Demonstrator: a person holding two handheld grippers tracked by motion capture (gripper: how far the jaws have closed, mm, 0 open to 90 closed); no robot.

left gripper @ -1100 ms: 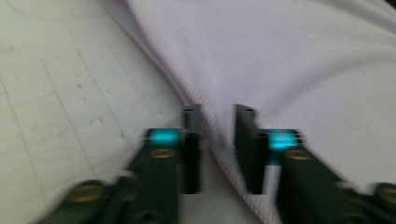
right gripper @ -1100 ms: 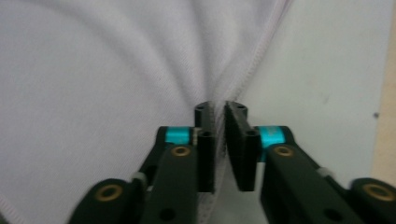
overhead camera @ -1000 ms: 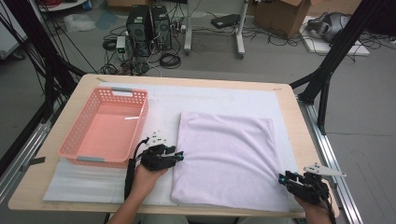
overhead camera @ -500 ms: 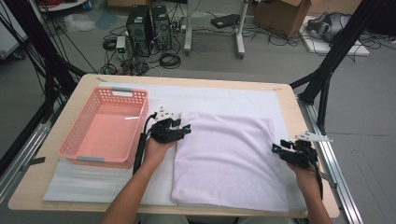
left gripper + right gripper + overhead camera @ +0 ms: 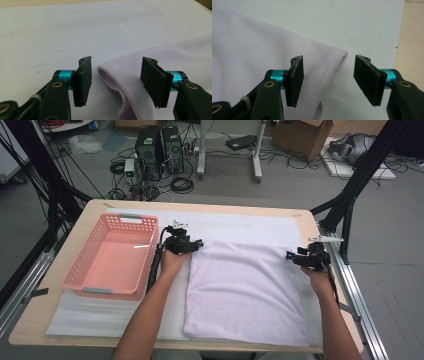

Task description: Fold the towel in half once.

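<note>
The wooden tabletop (image 5: 60, 320) with rounded corners carries a thin white foam sheet (image 5: 240, 225) over most of its top. On that sheet lies the pale lilac, soft rectangular towel (image 5: 245, 290), spread flat toward the right half and apparently folded double, judging by the doubled hem in the gripper views. To its left stands the empty salmon-pink plastic basket (image 5: 85, 265) with slotted walls.

As a judgement, the work looks like folding the towel: it is laid out square, and the next fold has not begun. Both far corners remain to be gripped, lifted and carried over.

The left gripper (image 5: 194, 245) sits at the towel's far left corner (image 5: 107, 71), its jaws having just been opening; they stand apart astride that corner, pads clear of the cloth. The right gripper (image 5: 294, 256) sits at the far right corner (image 5: 338, 58), jaws likewise just widened and released, the hem lying between them untouched.

Room for moving is good toward the person over the flat towel. The right gripper works near the tabletop's right edge and the metal rail (image 5: 357, 305); the left hand (image 5: 172, 262) lies just beside the basket's wall.
</note>
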